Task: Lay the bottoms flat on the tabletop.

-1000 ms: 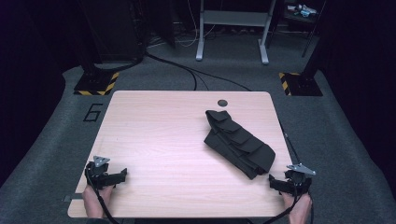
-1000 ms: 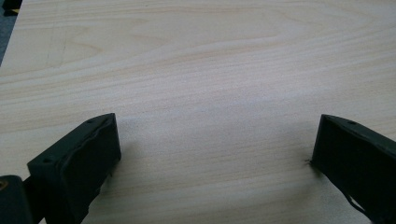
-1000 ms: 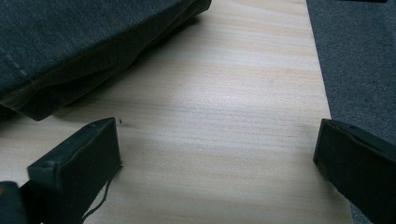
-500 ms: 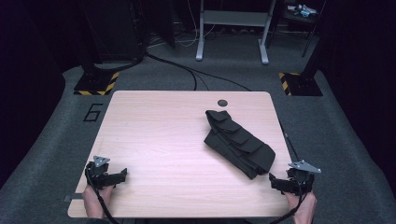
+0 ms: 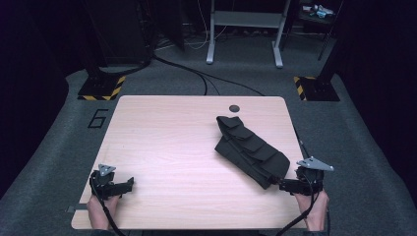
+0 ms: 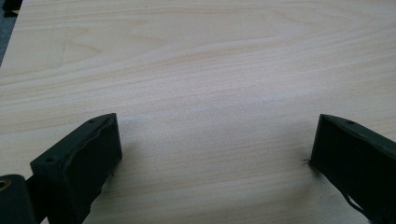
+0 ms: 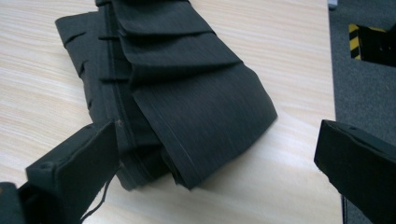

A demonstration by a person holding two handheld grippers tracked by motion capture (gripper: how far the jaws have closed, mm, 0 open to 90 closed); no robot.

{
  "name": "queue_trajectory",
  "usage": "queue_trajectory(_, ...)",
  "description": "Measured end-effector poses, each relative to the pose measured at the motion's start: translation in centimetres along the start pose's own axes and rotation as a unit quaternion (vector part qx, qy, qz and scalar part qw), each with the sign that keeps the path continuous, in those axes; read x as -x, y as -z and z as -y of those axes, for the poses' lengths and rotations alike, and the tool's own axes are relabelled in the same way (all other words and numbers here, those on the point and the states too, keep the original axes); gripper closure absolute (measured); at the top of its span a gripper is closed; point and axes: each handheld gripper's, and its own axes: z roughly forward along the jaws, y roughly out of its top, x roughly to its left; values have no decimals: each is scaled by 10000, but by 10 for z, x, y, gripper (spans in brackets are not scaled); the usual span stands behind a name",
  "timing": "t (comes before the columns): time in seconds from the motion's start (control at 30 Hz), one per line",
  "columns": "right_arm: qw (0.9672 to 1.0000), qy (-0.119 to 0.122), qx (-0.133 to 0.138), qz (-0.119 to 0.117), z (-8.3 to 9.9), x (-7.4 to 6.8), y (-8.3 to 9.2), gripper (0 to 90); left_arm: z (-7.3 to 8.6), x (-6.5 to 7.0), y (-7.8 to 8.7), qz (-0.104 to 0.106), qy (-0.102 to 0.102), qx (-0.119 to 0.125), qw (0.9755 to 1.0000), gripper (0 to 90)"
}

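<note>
High view: one folded black cloth [image 5: 251, 150] lies by the table's [image 5: 167, 142] right edge. Two grippers, left [image 5: 129, 184] and right [image 5: 282, 185], sit at the near corners, jaws apart.

Your high view shows the pale surface [image 5: 167, 147] evenly lit from above, while the room behind it falls off into near black. Shadows there are soft and short. In your left gripper view, a faint sheen lies across the wood grain and both jaws cast dim shadows at their bases. In your right gripper view, the dark folded cloth [image 7: 187, 88] is slightly blurred, its pleats barely readable.
</note>
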Motion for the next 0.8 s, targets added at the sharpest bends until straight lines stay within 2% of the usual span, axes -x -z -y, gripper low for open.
queue_trajectory(0.1,9999,115,-63,-66,-8,-5,-7,0,0,0,0,-1,1,0,10000,14)
queue_trajectory(0.37,9994,224,-159,-203,-25,-12,-23,0,0,0,0,0,3,0,10000,14)
queue_trajectory(0.43,9990,254,-236,-285,-31,-17,-33,0,0,0,0,0,2,3,10000,15)
queue_trajectory(0.5,9988,279,-275,-285,-32,-18,-35,0,0,0,0,1,4,-4,10000,16)
queue_trajectory(0.53,9984,279,-345,-348,-35,-21,-44,0,0,0,0,3,7,-4,10000,16)
queue_trajectory(0.63,9981,254,-402,-383,-39,-25,-50,0,0,0,0,6,6,-8,10000,16)
queue_trajectory(0.77,9968,354,-539,-472,-48,-33,-66,1,0,0,0,-2,8,4,10000,16)
queue_trajectory(0.8,9959,369,-618,-541,-54,-38,-74,2,0,0,0,2,-2,0,10000,16)
